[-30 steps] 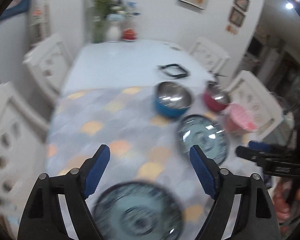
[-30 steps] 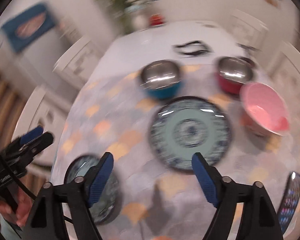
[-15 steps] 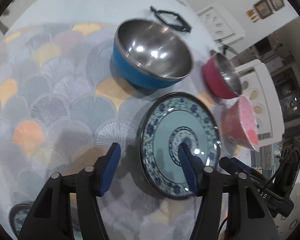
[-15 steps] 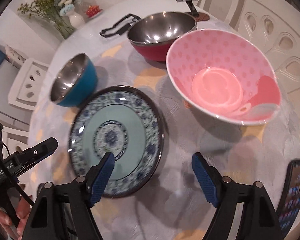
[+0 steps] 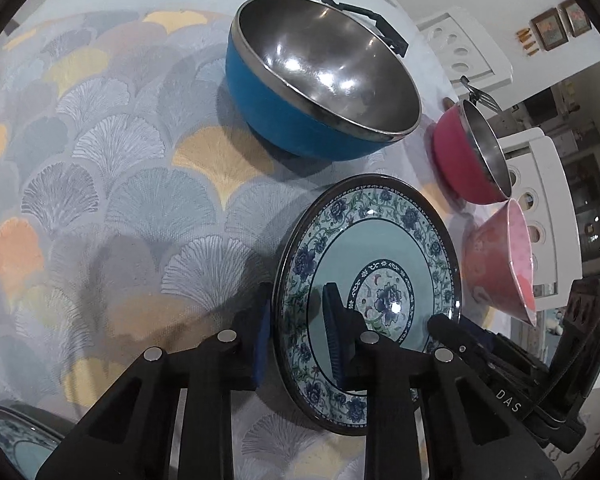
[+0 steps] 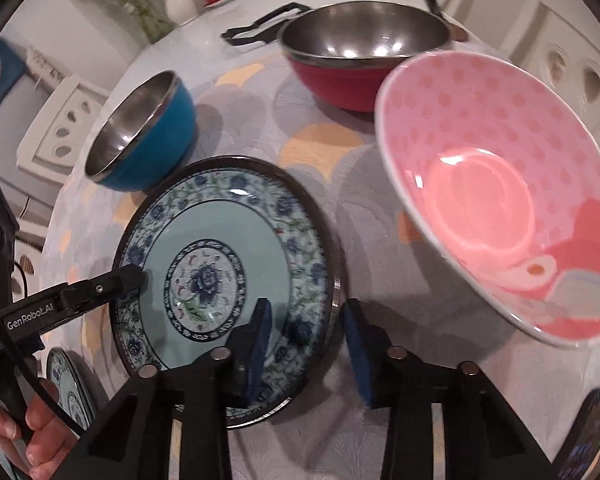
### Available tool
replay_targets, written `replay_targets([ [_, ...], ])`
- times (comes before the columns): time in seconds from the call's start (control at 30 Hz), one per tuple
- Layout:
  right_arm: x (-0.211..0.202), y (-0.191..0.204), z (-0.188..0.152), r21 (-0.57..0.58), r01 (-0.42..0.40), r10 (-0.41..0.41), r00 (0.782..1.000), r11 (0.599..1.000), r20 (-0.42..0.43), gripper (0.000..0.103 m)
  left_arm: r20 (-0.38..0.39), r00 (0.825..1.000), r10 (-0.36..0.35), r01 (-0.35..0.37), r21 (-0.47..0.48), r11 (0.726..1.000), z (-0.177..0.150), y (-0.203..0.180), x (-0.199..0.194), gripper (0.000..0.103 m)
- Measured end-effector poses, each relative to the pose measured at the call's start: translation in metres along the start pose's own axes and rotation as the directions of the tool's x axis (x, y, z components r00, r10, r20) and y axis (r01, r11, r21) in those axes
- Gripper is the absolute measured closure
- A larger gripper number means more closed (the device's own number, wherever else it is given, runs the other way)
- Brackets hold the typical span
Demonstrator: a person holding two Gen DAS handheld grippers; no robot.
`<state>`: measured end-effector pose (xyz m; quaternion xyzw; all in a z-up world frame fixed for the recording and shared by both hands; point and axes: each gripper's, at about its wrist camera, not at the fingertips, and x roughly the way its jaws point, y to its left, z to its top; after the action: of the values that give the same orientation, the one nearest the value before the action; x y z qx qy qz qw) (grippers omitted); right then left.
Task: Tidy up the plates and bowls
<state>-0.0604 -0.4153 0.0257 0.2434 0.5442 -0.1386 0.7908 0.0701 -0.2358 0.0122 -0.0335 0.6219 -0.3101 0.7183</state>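
Observation:
A large blue-patterned plate lies on the table; it also shows in the right wrist view. My left gripper straddles its left rim, one finger over and one under, nearly closed on it. My right gripper straddles the plate's right rim, jaws narrowed but with a gap. A blue steel bowl, a red steel bowl and a pink dotted bowl stand around it. A second patterned plate lies near the front left.
The table has a fan-patterned cloth. A black trivet and a vase of flowers stand farther back. A phone lies at the right front. White chairs surround the table.
Both grippers have moved down and in onto the large plate from opposite sides, and both jaws have narrowed around its rim.

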Motion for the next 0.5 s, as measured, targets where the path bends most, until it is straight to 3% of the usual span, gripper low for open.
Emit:
replay_targets([
  [0.2,-0.009,0.005,-0.008,-0.044,-0.050,0.051,0.999,0.998,0.005,0.070,0.050,0.999,-0.004,0.004,0.000,1.000,-0.010,0.005,-0.017,0.082],
  [0.5,-0.062,0.057,-0.028,-0.134,-0.074,0.085,0.993,0.988,0.080,0.070,0.177,0.984,-0.005,0.000,0.030,1.000,-0.041,0.022,-0.096,0.082],
])
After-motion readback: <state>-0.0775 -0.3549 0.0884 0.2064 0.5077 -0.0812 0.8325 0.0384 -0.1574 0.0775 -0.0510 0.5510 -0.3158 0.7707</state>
